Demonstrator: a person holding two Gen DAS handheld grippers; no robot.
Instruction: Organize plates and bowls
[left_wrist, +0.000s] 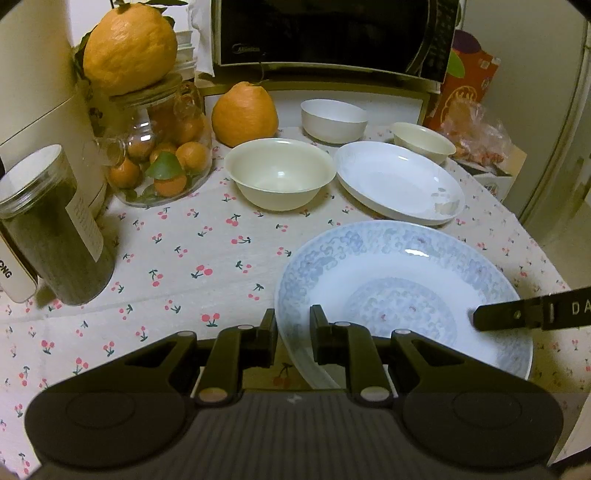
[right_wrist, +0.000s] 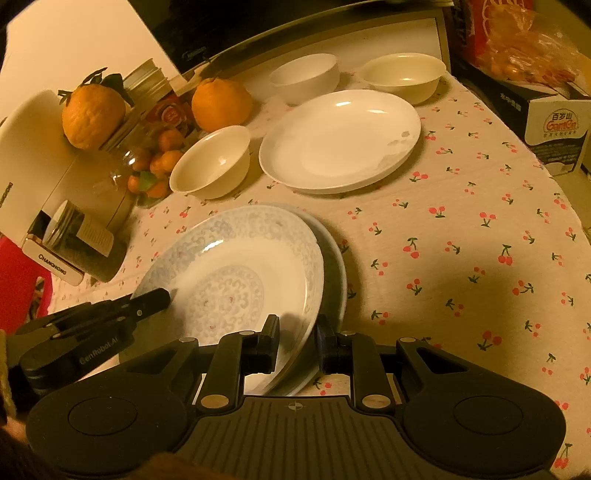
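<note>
Black gripper fingers are filling the bottom of both views, each pair closing on the rim of the blue-patterned plate (left_wrist: 402, 291). From the left wrist view, the left gripper (left_wrist: 293, 321) is pinching the plate's near-left rim, one finger outside and one inside, jaws narrowed to the thickness of the rim. From the right wrist view, the right gripper (right_wrist: 297, 330) is clamping the opposite rim the same way, and there the blue-patterned plate (right_wrist: 236, 266) is sitting tilted over a second plate (right_wrist: 334, 266) whose edge is peeking out beneath it on the right. Whether the upper plate is lifting clear of the lower one cannot be told.

Scanning the cherry-print tablecloth (left_wrist: 177, 258) from the left: a dark-filled jar (left_wrist: 55, 229) is standing at the edge, then a glass jar of small oranges (left_wrist: 162, 162) carrying a large citrus (left_wrist: 129, 48) on its lid, then another citrus (left_wrist: 244, 115) behind. A cream bowl (left_wrist: 279, 173) is sitting next, with a white bowl (left_wrist: 332, 120) farther back, a plain white plate (left_wrist: 399, 181) just beside the cream bowl, and a smaller cream bowl (left_wrist: 423, 142) at the plate's far right. A microwave (left_wrist: 332, 33) is standing at the back.
</note>
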